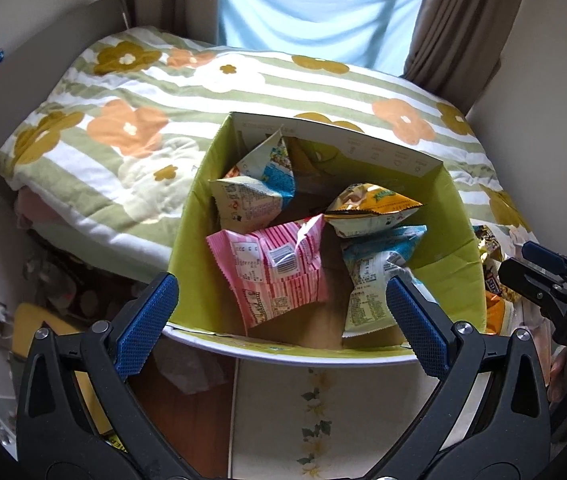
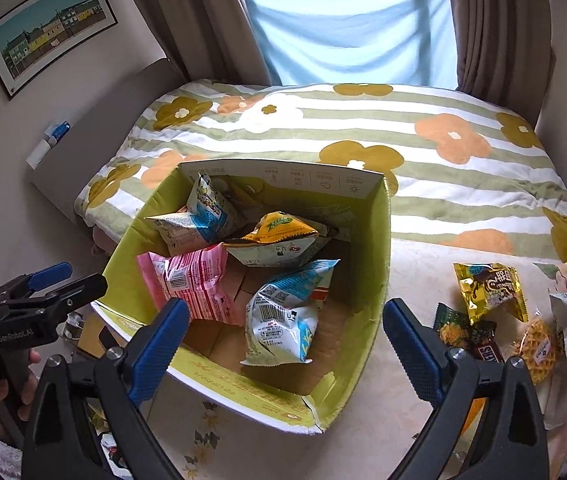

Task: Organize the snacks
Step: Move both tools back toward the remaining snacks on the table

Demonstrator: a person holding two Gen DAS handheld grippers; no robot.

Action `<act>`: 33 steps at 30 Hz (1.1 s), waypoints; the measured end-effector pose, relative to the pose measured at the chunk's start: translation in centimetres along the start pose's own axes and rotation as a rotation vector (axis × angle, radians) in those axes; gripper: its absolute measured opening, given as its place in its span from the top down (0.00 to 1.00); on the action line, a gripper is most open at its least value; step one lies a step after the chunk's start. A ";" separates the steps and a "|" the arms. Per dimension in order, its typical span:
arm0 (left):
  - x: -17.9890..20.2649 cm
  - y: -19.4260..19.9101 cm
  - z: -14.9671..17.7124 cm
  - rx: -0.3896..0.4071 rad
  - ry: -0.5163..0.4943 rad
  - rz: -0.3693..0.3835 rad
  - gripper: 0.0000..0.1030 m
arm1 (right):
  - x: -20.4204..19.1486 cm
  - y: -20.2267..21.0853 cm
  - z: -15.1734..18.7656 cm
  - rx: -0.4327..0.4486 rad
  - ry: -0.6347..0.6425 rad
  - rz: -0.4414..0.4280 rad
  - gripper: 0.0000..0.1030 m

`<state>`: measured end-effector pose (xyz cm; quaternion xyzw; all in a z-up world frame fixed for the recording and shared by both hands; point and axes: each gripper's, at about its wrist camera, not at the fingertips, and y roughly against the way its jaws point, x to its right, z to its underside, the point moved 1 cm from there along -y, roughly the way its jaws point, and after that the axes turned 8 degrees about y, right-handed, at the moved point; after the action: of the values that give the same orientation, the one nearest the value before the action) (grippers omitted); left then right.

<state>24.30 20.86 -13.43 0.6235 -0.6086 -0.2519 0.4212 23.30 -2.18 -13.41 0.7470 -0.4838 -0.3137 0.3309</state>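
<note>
Both grippers stand wide open with nothing between their blue pads. Right gripper hangs above the near rim of the green box; left gripper hangs over the same box from its other side.

Box: open top, on the bed, its long axis running away from the grippers toward the window. Four snack bags lie inside. Just ahead of the right gripper's pads, the blue-and-white bag lies with its long axis running away and slightly right, barcode side up. Left of it, the pink striped bag lies roughly crosswise, barcode up. Farther in, the yellow bag lies tilted against the others, and another blue-and-white bag stands on end, point up, against the far wall.

Outside the box, right of the right gripper: loose snacks on the pale cover, well apart from the pads.

Hard to read: the loose pile overlaps; individual wrappers are only partly legible. Right finger hides the pile's near edge. Box floor under the bags is mostly covered.
</note>
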 end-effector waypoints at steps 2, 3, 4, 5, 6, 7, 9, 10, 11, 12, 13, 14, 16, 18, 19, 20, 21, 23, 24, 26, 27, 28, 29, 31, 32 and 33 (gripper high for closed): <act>0.9 0.0 0.2 -0.002 -0.020 0.010 0.00 | 0.3 0.4 0.2 0.002 -0.006 0.008 0.06; 1.4 0.0 0.3 -0.001 -0.030 0.018 0.00 | 0.5 0.8 0.5 0.003 -0.014 0.018 0.06; 1.9 0.0 0.3 -0.002 -0.037 0.025 0.00 | 0.8 1.1 0.7 0.004 -0.019 0.023 0.06; 2.6 0.1 0.4 -0.003 -0.046 0.032 0.00 | 1.1 1.6 1.1 0.005 -0.023 0.030 0.06; 3.3 0.2 0.5 -0.002 -0.055 0.039 0.00 | 1.5 2.1 1.4 0.008 -0.026 0.038 0.06; 4.1 0.3 0.7 -0.001 -0.065 0.045 0.00 | 1.9 2.6 1.7 0.011 -0.029 0.044 0.06; 5.8 0.7 1.1 0.005 -0.088 0.059 0.00 | 3.0 3.7 2.5 0.022 -0.043 0.050 0.06; 6.7 0.9 1.4 0.007 -0.097 0.066 0.00 | 3.7 4.3 2.8 0.030 -0.053 0.052 0.06; 7.7 1.1 1.7 0.008 -0.107 0.075 0.00 | 4.4 4.9 3.1 0.037 -0.061 0.055 0.06; 8.8 1.3 2.0 0.009 -0.114 0.082 0.00 | 5.2 5.5 3.5 0.041 -0.068 0.059 0.06; 10.0 1.5 2.3 0.010 -0.121 0.090 0.00 | 6.0 6.0 3.7 0.044 -0.074 0.065 0.06; 11.0 1.7 2.6 0.012 -0.126 0.097 0.00 | 7.0 6.6 4.1 0.048 -0.080 0.073 0.06; 13.5 2.1 3.3 0.011 -0.134 0.104 0.00 | 9.0 7.9 4.7 0.052 -0.090 0.076 0.06; 16.0 2.3 4.3 0.008 -0.138 0.129 0.00 | 11.2 9.3 5.4 0.049 -0.095 0.084 0.06; 17.2 2.2 4.7 0.000 -0.141 0.141 0.00 | 12.2 9.9 5.7 0.044 -0.093 0.098 0.06; 18.3 2.0 5.2 -0.010 -0.145 0.149 0.00 | 13.5 10.5 6.1 0.039 -0.088 0.118 0.06; 19.6 1.8 5.8 -0.021 -0.151 0.155 0.00 | 15.5 11.5 6.7 0.038 -0.088 0.138 0.06; 21.8 1.2 7.0 -0.041 -0.163 0.157 0.00 | 16.7 12.0 7.0 0.039 -0.095 0.144 0.06; 22.9 0.8 7.5 -0.055 -0.166 0.158 0.00 | 17.7 12.4 7.4 0.042 -0.101 0.145 0.06; 24.7 0.0 8.7 -0.078 -0.163 0.159 0.00 | 20.0 13.2 8.0 0.043 -0.116 0.142 0.06; 25.5 -0.5 9.2 -0.090 -0.160 0.161 0.00 | 21.0 13.3 8.3 0.041 -0.121 0.139 0.06; 26.2 -1.1 9.8 -0.103 -0.158 0.161 0.00 | 21.9 13.4 8.5 0.041 -0.123 0.134 0.06; 26.9 -1.7 10.4 -0.116 -0.155 0.160 0.00 | 22.7 13.5 8.8 0.039 -0.124 0.129 0.06; 28.3 -3.2 11.6 -0.156 -0.152 0.161 0.00 | 24.5 13.2 9.3 0.030 -0.124 0.118 0.06; 28.9 -4.0 12.1 -0.174 -0.153 0.162 0.00 | 25.2 13.0 9.6 0.024 -0.121 0.111 0.06; 29.6 -4.8 12.7 -0.193 -0.155 0.162 0.00 | 26.0 12.7 9.8 0.020 -0.116 0.104 0.06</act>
<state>20.38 -11.10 -18.13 0.5074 -0.6606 -0.3220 0.4499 17.73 -32.24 -12.91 0.7048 -0.5433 -0.3340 0.3108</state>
